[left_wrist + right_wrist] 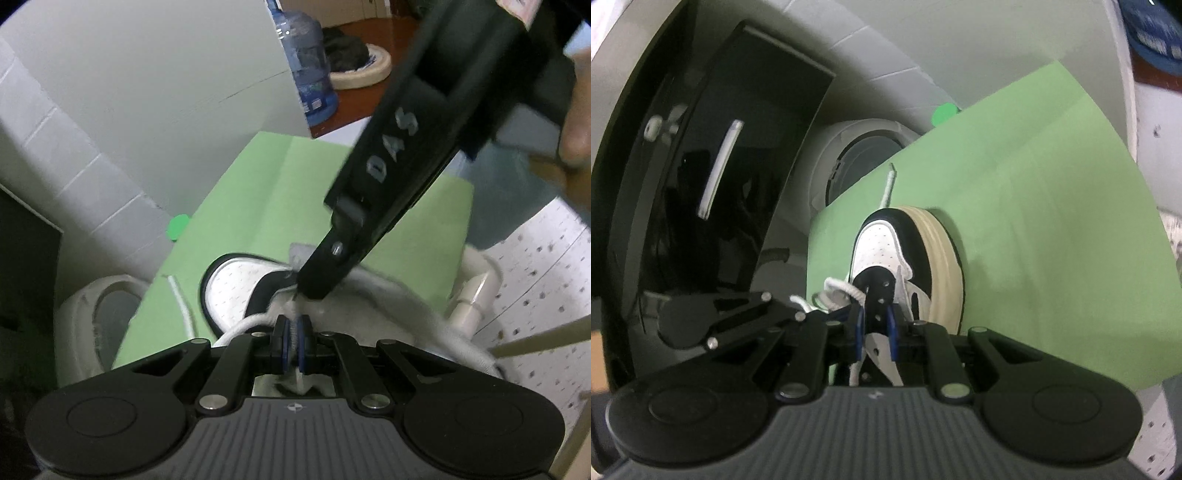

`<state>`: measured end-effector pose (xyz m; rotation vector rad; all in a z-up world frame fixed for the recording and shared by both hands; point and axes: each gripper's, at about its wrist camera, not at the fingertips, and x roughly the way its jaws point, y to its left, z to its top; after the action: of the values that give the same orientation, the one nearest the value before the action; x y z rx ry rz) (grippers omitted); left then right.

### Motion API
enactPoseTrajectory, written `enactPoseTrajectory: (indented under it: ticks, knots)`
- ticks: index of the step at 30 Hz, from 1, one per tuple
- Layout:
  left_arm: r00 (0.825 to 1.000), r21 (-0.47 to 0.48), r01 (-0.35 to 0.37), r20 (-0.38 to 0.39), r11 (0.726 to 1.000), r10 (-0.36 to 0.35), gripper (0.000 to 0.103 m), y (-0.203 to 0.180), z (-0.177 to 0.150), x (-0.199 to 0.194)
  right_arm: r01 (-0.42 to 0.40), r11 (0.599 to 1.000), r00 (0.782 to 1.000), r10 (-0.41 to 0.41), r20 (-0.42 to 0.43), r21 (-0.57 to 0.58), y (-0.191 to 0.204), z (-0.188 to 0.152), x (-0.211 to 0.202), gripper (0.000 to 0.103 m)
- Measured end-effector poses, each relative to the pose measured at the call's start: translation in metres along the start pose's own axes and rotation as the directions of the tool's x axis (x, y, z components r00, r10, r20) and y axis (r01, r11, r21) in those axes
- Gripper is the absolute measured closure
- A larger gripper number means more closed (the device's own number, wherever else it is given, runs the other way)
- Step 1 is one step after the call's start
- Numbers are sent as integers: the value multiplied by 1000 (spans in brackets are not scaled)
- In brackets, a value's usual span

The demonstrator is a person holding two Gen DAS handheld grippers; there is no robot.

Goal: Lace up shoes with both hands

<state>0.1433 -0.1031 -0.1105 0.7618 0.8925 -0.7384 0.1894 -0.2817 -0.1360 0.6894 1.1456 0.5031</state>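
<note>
- Green sheet [258, 192] covers the work surface, with a pale block wall [74, 173] behind it and a speckled white floor to one side.
- Left gripper [294, 328]: its blue pads are pressed together on the white shoelace [293, 317], which runs up out of the pinch toward the shoe's eyelets.
- Right gripper [876, 325]: its blue-padded fingers [891, 328] stand a little apart, closed on the black eyelet flap of the shoe [882, 243]; in the left wrist view its black fingertip comes down onto the shoe's throat, just beyond the left pads.
- The shoe is a black-and-white sneaker with a cream sole, lying on the green sheet with its toe pointing away from both cameras; the perforated white toe cap is plain to see.
- One loose end of the lace [181, 302] trails across the sheet beside the toe, its tip toward the sheet's edge.
- Raised letters reading "DAS" [393, 146] run along the right gripper's black body.
- A round white bin [860, 158] stands below the sheet's edge; its inside is too dim to tell what it holds.
- A blue water jug [308, 62] stands on a reddish floor in the background; its label is too blurred to read.
- A shallow cream bowl-like bed [365, 70] near the jug holds something dark that cannot be made out.
- A small green disc [177, 227] lies at the sheet's far edge.
</note>
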Motion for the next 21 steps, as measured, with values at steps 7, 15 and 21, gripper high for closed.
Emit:
enactPoseTrajectory:
  ticks: [7,15,21]
  knots:
    - [999,-43,27,41,999,-25,99,3,-5,-3,-92,994,995,89,48,58,-9,1,-12,86]
    - [996,-66,52,80,996,-47,99,5,-9,-3,-269,948,963,261,67,168,-19,13,3,86]
    - [997,46,19,69,999,-23,98,-8,-7,4,-155,958,988,146,52,240,-37,10,8,86]
